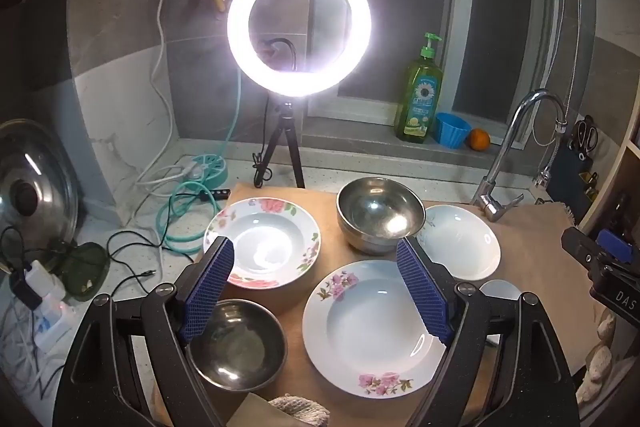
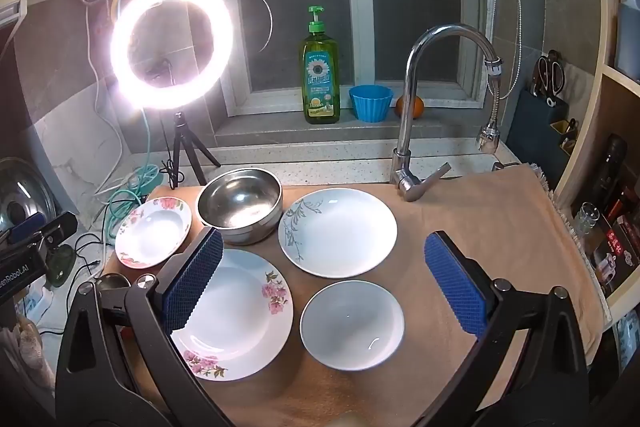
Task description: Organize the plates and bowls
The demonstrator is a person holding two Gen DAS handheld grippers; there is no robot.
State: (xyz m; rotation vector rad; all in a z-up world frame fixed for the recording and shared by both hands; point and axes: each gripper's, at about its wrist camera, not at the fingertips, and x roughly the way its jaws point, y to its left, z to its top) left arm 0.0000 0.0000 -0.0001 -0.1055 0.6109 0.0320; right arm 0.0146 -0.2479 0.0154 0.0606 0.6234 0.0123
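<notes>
On a tan cloth [image 2: 480, 211] lie two pink-flower plates, one far left [image 1: 262, 243] [image 2: 154, 231] and one near [image 1: 374, 327] [image 2: 236, 311]. There is a white plate with a grey leaf print [image 2: 338, 231] [image 1: 460, 241], a small white bowl [image 2: 352, 325], a large steel bowl [image 1: 380, 213] [image 2: 240, 205] and a small dark steel bowl [image 1: 236, 343]. My left gripper [image 1: 316, 283] is open and empty above the plates. My right gripper [image 2: 320, 279] is open and empty above the white bowl and leaf plate.
A lit ring light on a tripod [image 1: 298, 27] [image 2: 172, 51] stands behind the cloth. A faucet [image 2: 416, 107] rises at the back right. Dish soap [image 2: 319, 75], a blue cup [image 2: 370, 102] and an orange sit on the sill. Cables [image 1: 176, 211] and a pot lid [image 1: 32, 187] lie left.
</notes>
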